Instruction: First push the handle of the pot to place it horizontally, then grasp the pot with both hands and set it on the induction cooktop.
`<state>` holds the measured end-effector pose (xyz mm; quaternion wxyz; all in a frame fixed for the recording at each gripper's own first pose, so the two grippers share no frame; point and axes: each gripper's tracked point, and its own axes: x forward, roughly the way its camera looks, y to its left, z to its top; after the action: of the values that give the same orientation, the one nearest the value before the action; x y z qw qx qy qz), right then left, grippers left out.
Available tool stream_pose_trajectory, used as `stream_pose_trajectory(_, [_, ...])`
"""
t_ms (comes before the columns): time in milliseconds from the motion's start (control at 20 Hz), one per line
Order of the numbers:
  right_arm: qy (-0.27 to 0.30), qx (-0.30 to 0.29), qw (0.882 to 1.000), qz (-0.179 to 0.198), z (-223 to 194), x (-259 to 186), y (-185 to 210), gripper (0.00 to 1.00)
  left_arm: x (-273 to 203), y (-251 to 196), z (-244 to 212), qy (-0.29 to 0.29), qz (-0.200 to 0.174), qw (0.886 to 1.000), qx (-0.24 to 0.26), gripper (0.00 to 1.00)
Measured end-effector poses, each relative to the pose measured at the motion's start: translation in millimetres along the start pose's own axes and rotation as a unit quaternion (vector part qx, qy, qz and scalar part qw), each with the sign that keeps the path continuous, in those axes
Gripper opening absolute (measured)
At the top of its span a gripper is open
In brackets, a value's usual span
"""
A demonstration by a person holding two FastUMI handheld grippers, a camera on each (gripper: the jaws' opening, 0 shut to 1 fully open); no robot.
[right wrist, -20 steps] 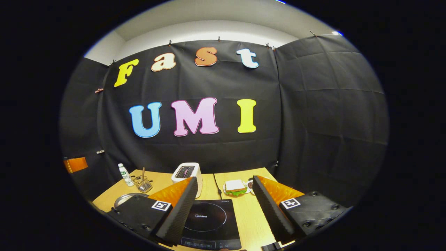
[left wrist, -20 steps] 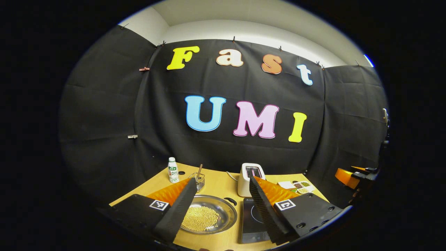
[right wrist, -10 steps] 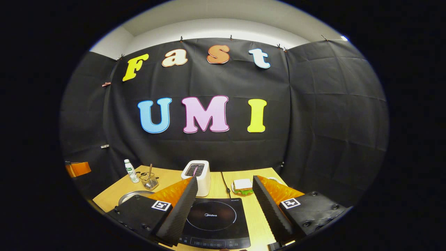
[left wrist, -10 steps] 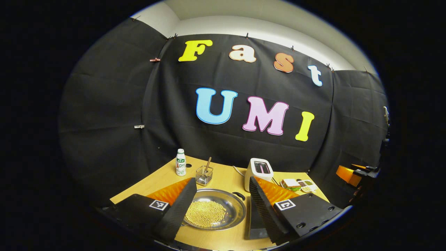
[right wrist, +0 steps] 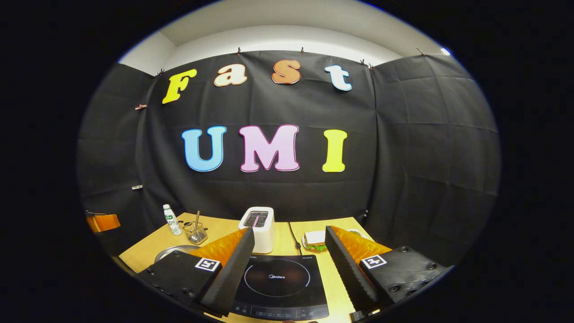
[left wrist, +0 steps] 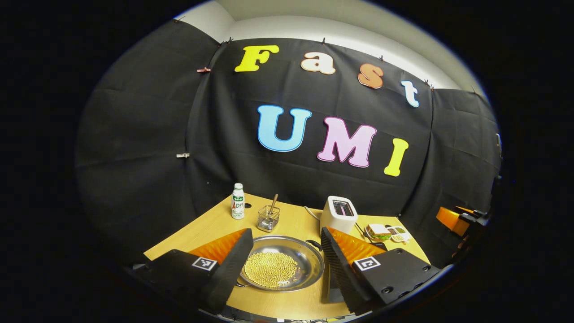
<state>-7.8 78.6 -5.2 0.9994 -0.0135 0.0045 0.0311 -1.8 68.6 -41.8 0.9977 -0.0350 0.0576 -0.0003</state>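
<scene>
The pot is a shallow steel pan holding yellow beans, standing on the wooden table. A black loop handle sits on its far right rim. My left gripper is open above the table's near edge, and the pot lies between and beyond its fingers. The black induction cooktop lies right of the pot. My right gripper is open over the cooktop with nothing between its fingers. The pot's rim peeks out at the left in the right gripper view.
Behind the pot stand a small bottle and a wire basket with a utensil. A white toaster stands behind the cooktop, its cord beside it. A sandwich on a plate and small dishes lie at the far right.
The left gripper view has swung so the pot now lies centred between its fingers and the cooktop has slid behind the right finger. In the right gripper view more of the cooktop shows. Both grippers stayed open.
</scene>
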Motion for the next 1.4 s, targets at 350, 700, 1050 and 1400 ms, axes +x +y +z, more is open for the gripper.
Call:
stream_pose_trajectory(350, [-0.016, 0.000, 1.000, 0.003, 0.8, -4.6, 7.8, 0.98, 14.1, 7.8, -8.8, 0.024, -0.011, 1.000, -0.001, 0.95])
stream_pose_trajectory(700, [0.002, 0.012, 1.000, 0.000, -14.5, -3.7, 11.5, 0.98, 36.7, 43.5, -20.2, 0.062, -0.009, 0.998, 0.001, 0.94])
stream_pose_trajectory(1050, [0.025, 0.018, 0.999, -0.012, -32.1, -4.5, 13.8, 0.98, 53.5, 91.6, -70.1, 0.137, 0.010, 0.990, -0.018, 0.79])
stream_pose_trajectory(1400, [0.044, 0.010, 0.999, -0.021, -52.1, -9.3, 23.4, 0.98, 53.4, 103.9, -132.5, 0.214, -0.025, 0.977, 0.001, 0.43])
